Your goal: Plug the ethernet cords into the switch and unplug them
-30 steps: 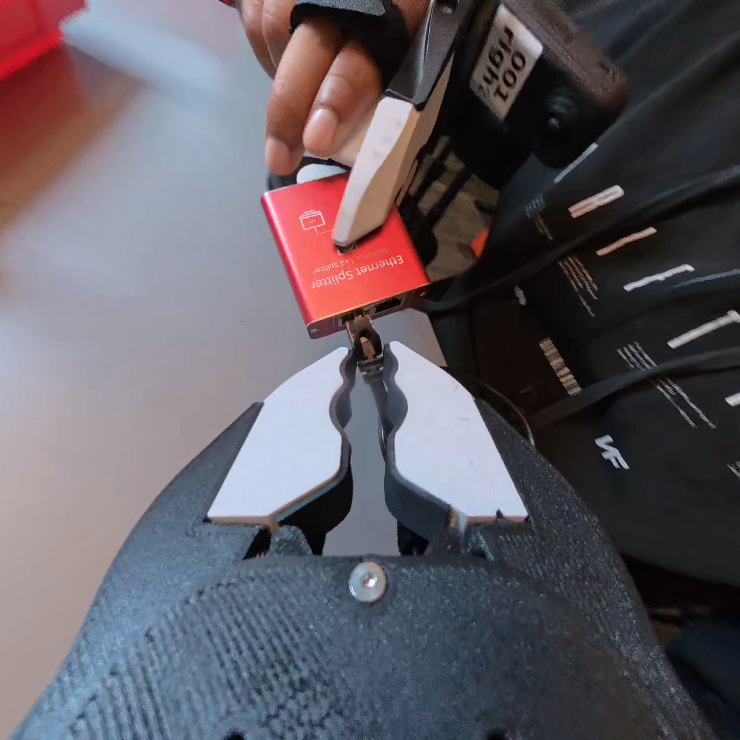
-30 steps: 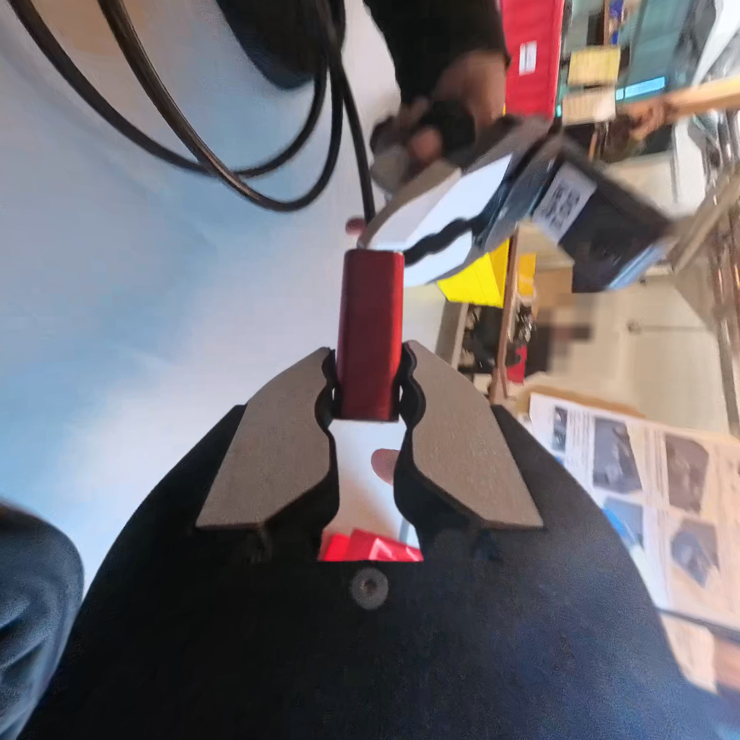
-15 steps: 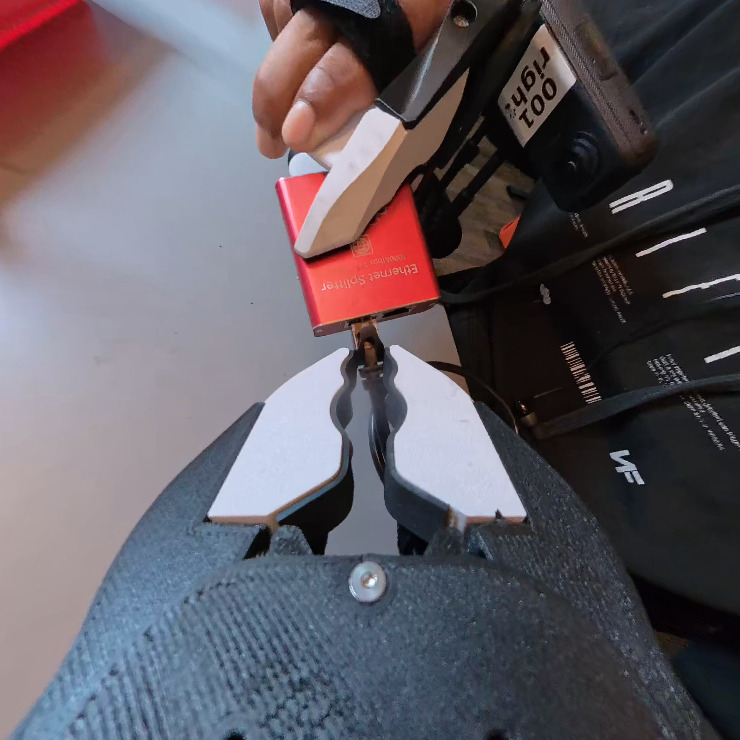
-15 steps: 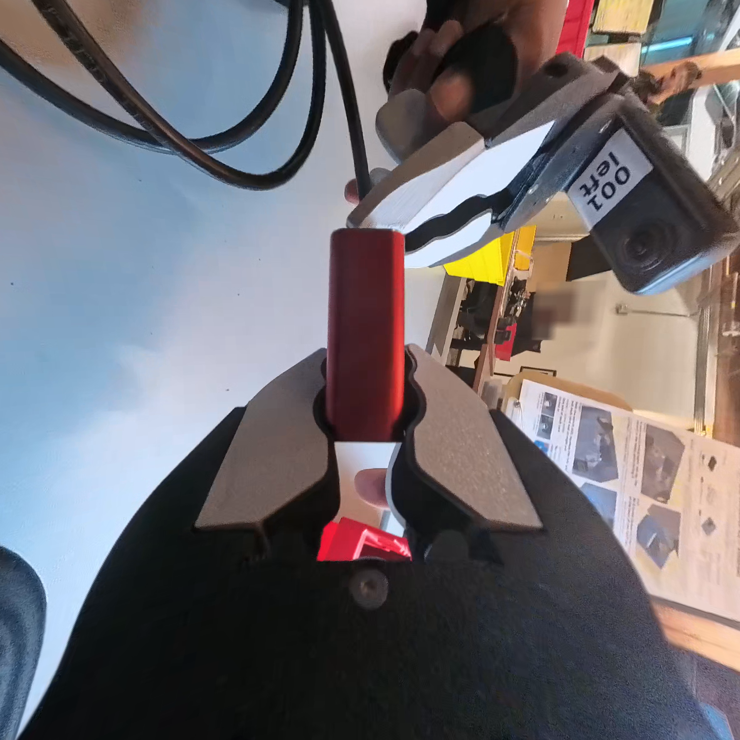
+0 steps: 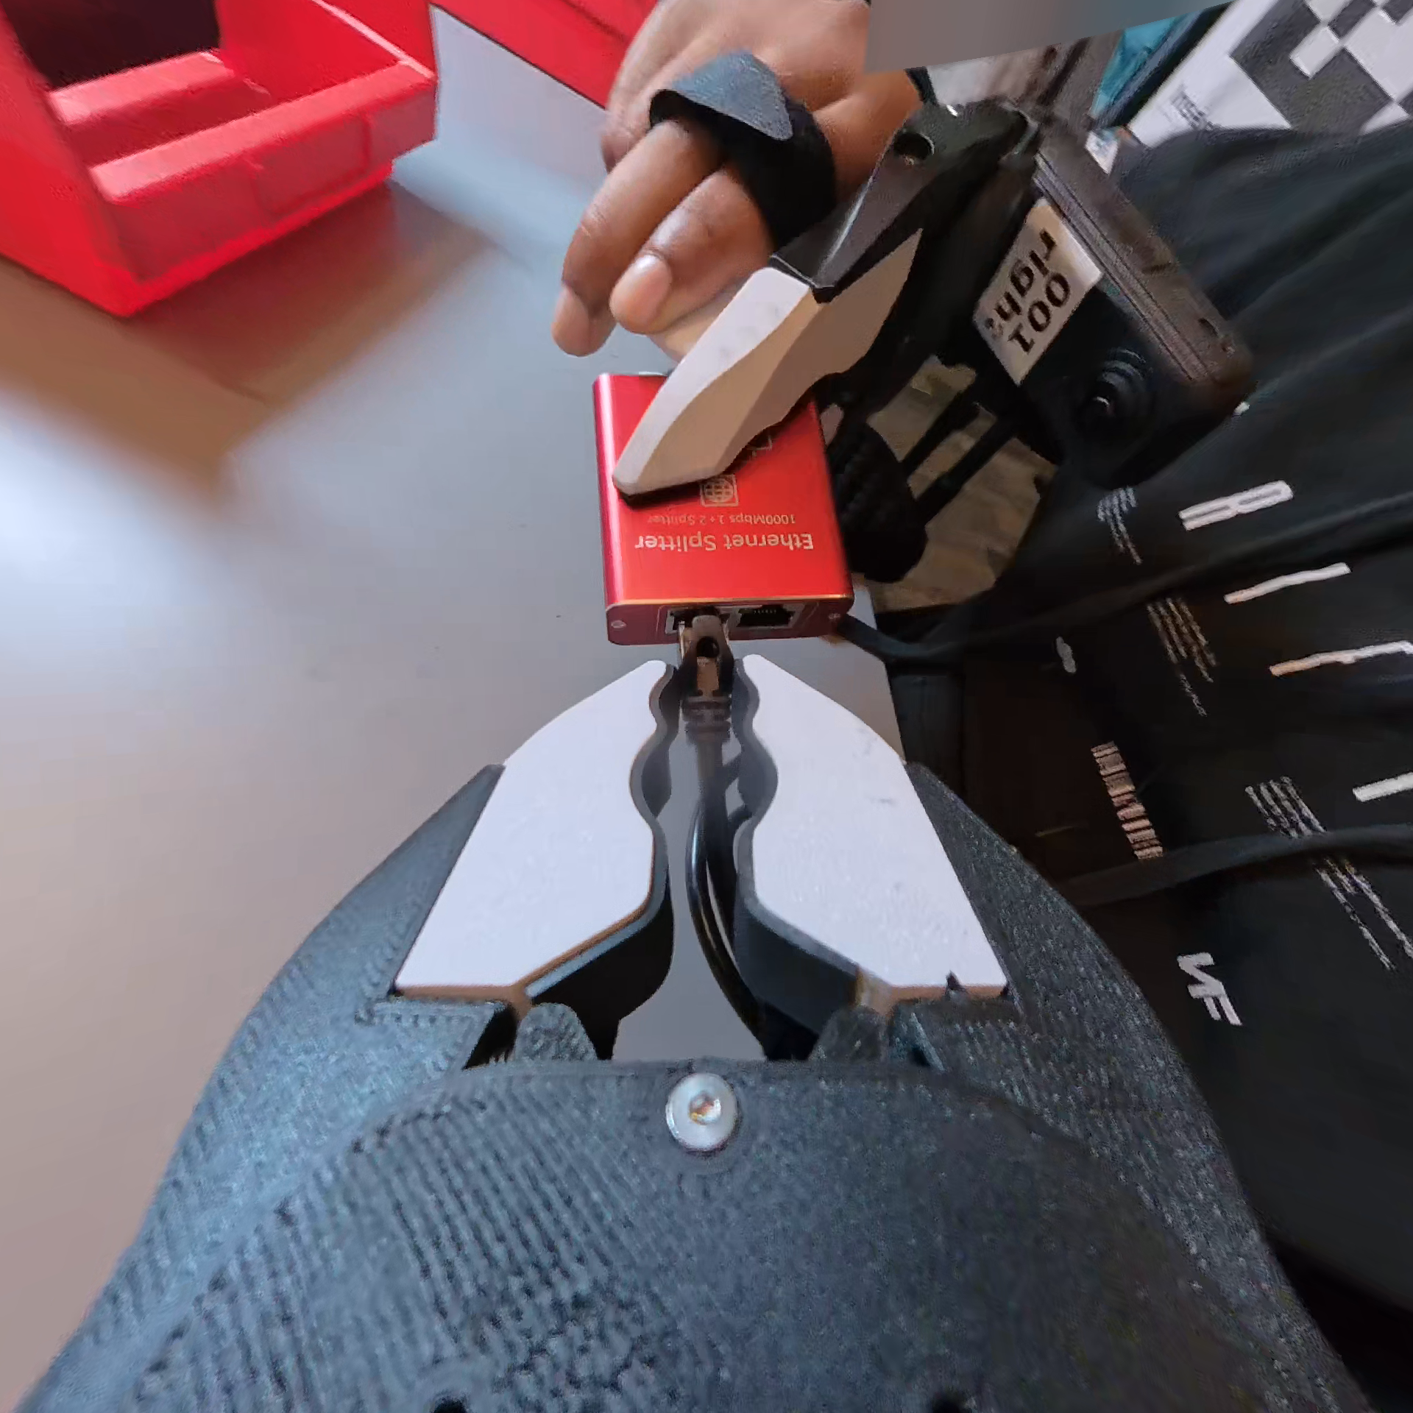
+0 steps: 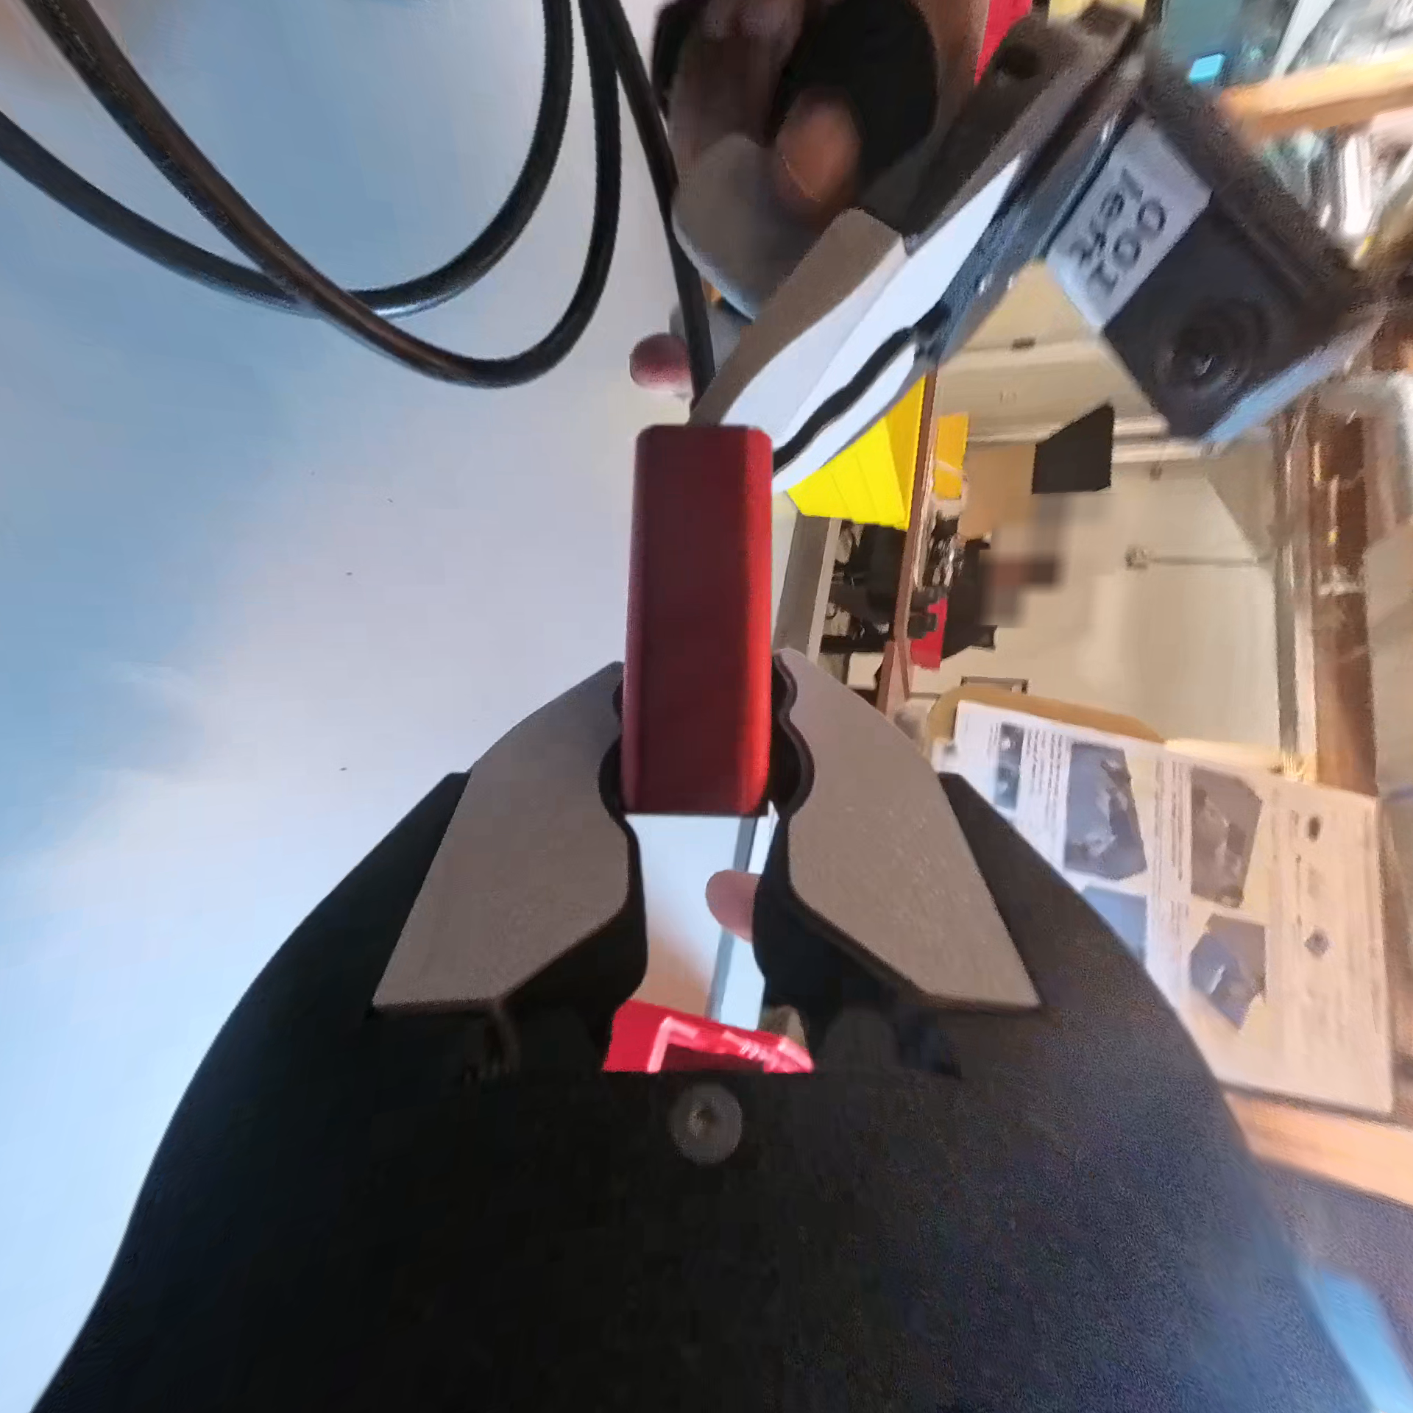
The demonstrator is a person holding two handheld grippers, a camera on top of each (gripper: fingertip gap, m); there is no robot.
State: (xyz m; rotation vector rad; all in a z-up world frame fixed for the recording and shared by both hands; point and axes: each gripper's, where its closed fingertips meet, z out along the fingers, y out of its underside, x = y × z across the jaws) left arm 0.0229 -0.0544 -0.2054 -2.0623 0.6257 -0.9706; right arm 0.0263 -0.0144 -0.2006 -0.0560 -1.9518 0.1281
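The switch is a small red metal box (image 5: 722, 527) held in the air above a grey table. My right gripper (image 6: 700, 688) is shut on the red box (image 6: 696, 612), seen edge-on; one of its pale fingers (image 5: 726, 405) lies across the box top in the left wrist view. My left gripper (image 5: 707, 673) is shut on a black ethernet plug (image 5: 707, 673), whose tip sits in the box's left port (image 5: 684, 618). The right port (image 5: 768, 615) is empty. The black cord (image 5: 711, 856) runs back between my left fingers. The left gripper (image 6: 841, 344) also shows past the box in the right wrist view.
A red plastic bin (image 5: 183, 145) stands on the grey table (image 5: 267, 612) at the far left. The person's hand (image 5: 673, 229) and dark printed clothing (image 5: 1223, 764) fill the right. Black cable loops (image 6: 382, 252) hang over the table. A yellow bin (image 6: 872, 466) and printed sheets (image 6: 1185, 879) lie beyond the table edge. Spacing between my two grippers at the tips: around 5 cm.
The red box has turned to face my left gripper squarely and now fills more of both views. The plug stays at the left port. Both grippers have kept their hold.
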